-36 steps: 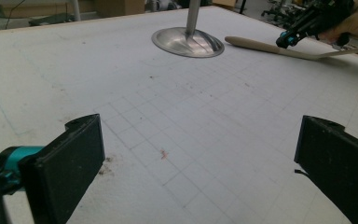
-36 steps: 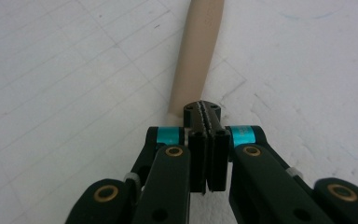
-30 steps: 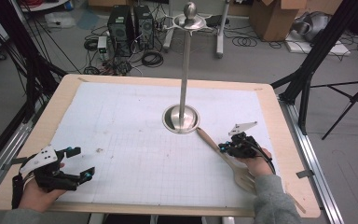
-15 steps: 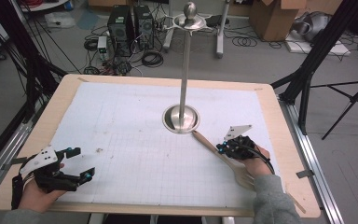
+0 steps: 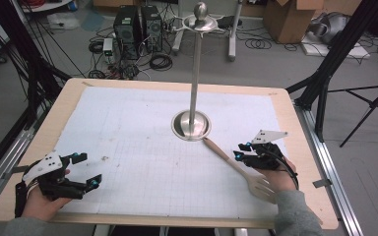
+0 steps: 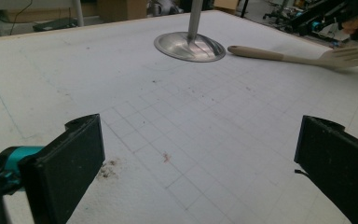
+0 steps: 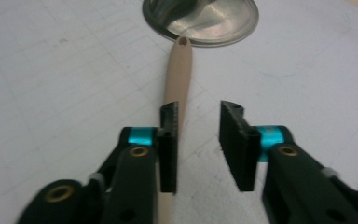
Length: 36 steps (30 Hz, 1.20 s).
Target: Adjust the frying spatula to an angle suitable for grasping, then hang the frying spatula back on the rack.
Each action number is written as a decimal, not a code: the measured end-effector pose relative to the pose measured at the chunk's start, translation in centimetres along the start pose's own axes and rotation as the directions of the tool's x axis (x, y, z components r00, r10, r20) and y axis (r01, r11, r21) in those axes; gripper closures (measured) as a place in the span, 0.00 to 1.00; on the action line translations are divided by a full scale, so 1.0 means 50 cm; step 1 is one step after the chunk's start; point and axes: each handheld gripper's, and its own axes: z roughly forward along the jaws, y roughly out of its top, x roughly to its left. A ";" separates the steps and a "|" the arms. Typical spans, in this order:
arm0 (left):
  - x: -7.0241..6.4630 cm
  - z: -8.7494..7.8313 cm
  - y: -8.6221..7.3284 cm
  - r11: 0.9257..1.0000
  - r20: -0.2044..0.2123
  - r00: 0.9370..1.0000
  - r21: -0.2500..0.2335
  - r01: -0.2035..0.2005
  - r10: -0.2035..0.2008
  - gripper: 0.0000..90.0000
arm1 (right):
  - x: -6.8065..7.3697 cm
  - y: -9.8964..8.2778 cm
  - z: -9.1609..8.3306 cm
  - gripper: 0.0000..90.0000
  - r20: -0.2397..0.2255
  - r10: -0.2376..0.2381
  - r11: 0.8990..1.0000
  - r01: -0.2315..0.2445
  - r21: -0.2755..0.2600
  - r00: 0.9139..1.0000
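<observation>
Spatula [image 5: 236, 166], a pale wooden slotted one, is lying flat on the white gridded mat [image 5: 142, 147], its handle running up toward the stand and its slotted blade resting close to the person's right hand at the near right of the table. The hole-drilled tip of the handle is sitting just at the rim of the round metal base [image 5: 191, 124] of the tall hanging stand [image 5: 195, 64], which looks like the reason for this placing: the handle end is pointed at the pole, so the hole could later go onto a hook up by the knob on top.

The right gripper [image 7: 198, 121] is hovering just above the handle with its jaws parted; they have just been opening, and the handle is running under the left-hand jaw rather than being pinched, so to my eye the spatula is let go and lying on its own. In the high view that gripper [image 5: 243, 151] is sitting beside the middle of the handle, low and close, perhaps to take a fresh hold at a better spot.

The left gripper [image 5: 89, 169] is waiting at the near left corner, well apart from everything, jaws spread wide with nothing between them, seemingly kept out of the way.

The wooden table [image 5: 305, 147] rim is framing the mat.
</observation>
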 end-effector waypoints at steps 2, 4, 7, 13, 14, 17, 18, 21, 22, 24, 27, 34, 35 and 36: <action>0.002 0.004 0.000 1.000 0.003 1.000 0.001 0.000 0.000 0.02 | 0.003 0.000 -0.001 0.61 -0.006 0.008 1.000 -0.008 0.003 1.000; 0.005 0.008 0.000 1.000 0.007 1.000 0.004 0.006 -0.006 0.02 | 0.012 -0.002 -0.003 0.48 -0.020 0.027 1.000 -0.027 0.001 0.999; 0.010 0.015 0.001 1.000 0.015 1.000 0.002 0.008 -0.008 0.02 | 0.016 -0.002 -0.009 0.37 -0.019 0.056 0.998 -0.056 -0.009 0.998; 0.013 0.017 0.003 1.000 0.020 1.000 -0.013 0.018 -0.017 0.02 | 0.021 -0.007 -0.018 0.13 -0.006 0.104 0.993 -0.104 -0.051 0.995; 0.014 0.017 0.004 1.000 0.018 1.000 -0.015 0.017 -0.017 0.02 | 0.021 -0.008 -0.019 0.13 0.006 0.107 0.993 -0.106 -0.048 0.994; 0.015 0.018 0.004 1.000 0.018 1.000 -0.019 0.019 -0.018 0.02 | 0.023 -0.013 -0.021 0.13 0.018 0.107 0.994 -0.107 -0.040 0.994; 0.015 0.018 0.005 1.000 0.018 1.000 -0.018 0.020 -0.020 0.02 | 0.024 -0.015 -0.022 0.13 0.015 0.108 0.994 -0.107 -0.039 0.994; 0.018 0.022 0.004 1.000 0.019 1.000 -0.014 0.021 -0.021 0.02 | 0.022 -0.021 -0.024 0.13 0.016 0.104 0.994 -0.104 -0.032 0.994; 0.018 0.022 0.004 1.000 0.019 1.000 -0.014 0.021 -0.021 0.02 | 0.022 -0.023 -0.025 0.13 0.015 0.111 0.993 -0.111 -0.028 0.994; 0.018 0.025 0.003 1.000 0.020 1.000 -0.010 0.023 -0.023 0.02 | 0.021 -0.024 -0.026 0.13 0.015 0.112 0.993 -0.111 -0.028 0.994; 0.019 0.026 0.004 1.000 0.023 1.000 -0.009 0.019 -0.019 0.02 | 0.018 -0.029 -0.029 0.13 0.015 0.119 0.992 -0.119 -0.034 0.993; 0.012 0.033 0.009 1.000 0.030 0.999 -0.009 0.014 -0.014 0.02 | 0.022 -0.036 -0.034 0.13 0.016 0.122 0.992 -0.122 -0.023 0.992; 0.012 0.036 0.009 1.000 0.034 0.999 -0.007 0.010 -0.009 0.02 | 0.022 -0.036 -0.038 0.13 0.013 0.120 0.992 -0.120 -0.026 0.993; 0.011 0.038 0.010 1.000 0.038 0.999 -0.008 0.013 -0.013 0.02 | 0.022 -0.036 -0.040 0.13 0.013 0.122 0.992 -0.122 -0.034 0.992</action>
